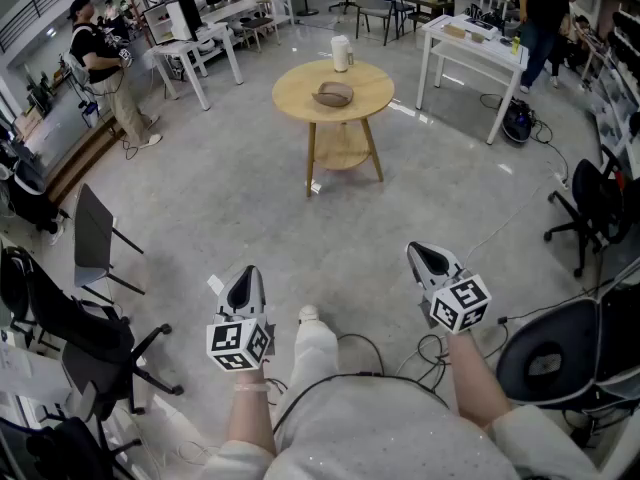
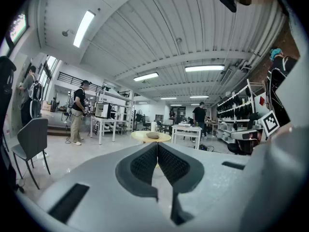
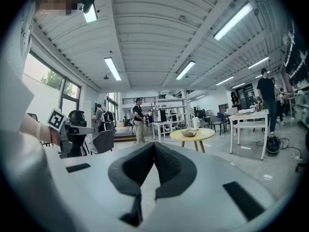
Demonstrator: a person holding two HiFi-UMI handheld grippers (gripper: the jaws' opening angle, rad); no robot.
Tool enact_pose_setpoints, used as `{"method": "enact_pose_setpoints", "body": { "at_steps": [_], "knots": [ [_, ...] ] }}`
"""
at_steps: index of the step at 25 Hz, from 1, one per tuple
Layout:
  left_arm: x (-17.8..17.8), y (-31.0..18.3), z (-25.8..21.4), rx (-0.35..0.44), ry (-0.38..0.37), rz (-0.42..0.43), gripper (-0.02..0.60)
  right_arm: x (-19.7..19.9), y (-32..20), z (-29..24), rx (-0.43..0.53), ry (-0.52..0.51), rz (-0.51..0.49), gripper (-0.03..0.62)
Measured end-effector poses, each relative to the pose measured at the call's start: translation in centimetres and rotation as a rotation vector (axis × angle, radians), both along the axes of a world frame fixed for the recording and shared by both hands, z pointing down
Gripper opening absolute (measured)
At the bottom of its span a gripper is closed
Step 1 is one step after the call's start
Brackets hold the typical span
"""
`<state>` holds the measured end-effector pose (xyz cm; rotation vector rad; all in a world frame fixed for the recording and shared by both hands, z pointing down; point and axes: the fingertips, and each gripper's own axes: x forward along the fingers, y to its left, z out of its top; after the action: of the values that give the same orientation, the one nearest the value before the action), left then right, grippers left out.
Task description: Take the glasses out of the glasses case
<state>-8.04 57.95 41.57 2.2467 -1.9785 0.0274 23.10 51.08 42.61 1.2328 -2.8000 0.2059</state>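
Since the left gripper (image 1: 244, 280) and right gripper (image 1: 424, 255) both have jaws closed on nothing, with the glasses case (image 1: 333, 94) well ahead of them on the round table (image 1: 295, 100), approach first, then open.

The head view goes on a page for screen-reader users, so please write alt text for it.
A person looking down holds a grey left gripper and a grey right gripper, fingers shut and empty, above a grey floor. Some way ahead stands a round light-wood table bearing a brown oval glasses case and a white jug.
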Motion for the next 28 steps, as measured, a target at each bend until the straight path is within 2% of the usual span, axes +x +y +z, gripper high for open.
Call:
{"method": "enact_pose_setpoints", "body": {
  "at_steps": [7,13,19,28],
  "knots": [
    [-2.2,-5.5,0.3,0.005,0.004,0.015,0.005,-2.1,-5.0,0.5,-0.004,0.008,0.011,0.005],
    [-3.7,-12.2,0.8,-0.004,0.016,0.046,0.005,-2.9,-10.5,1.3,-0.026,0.008,0.055,0.005],
    [-4.2,-19.4,0.5,-0.017,0.017,0.114,0.006,-4.0,-16.2,1.1,-0.043,0.021,0.102,0.005],
    [-6.9,-28.5,0.9,-0.046,0.024,0.159,0.005,-6.5,-23.7,1.3,-0.074,-0.024,0.159,0.006]
  ]
}}
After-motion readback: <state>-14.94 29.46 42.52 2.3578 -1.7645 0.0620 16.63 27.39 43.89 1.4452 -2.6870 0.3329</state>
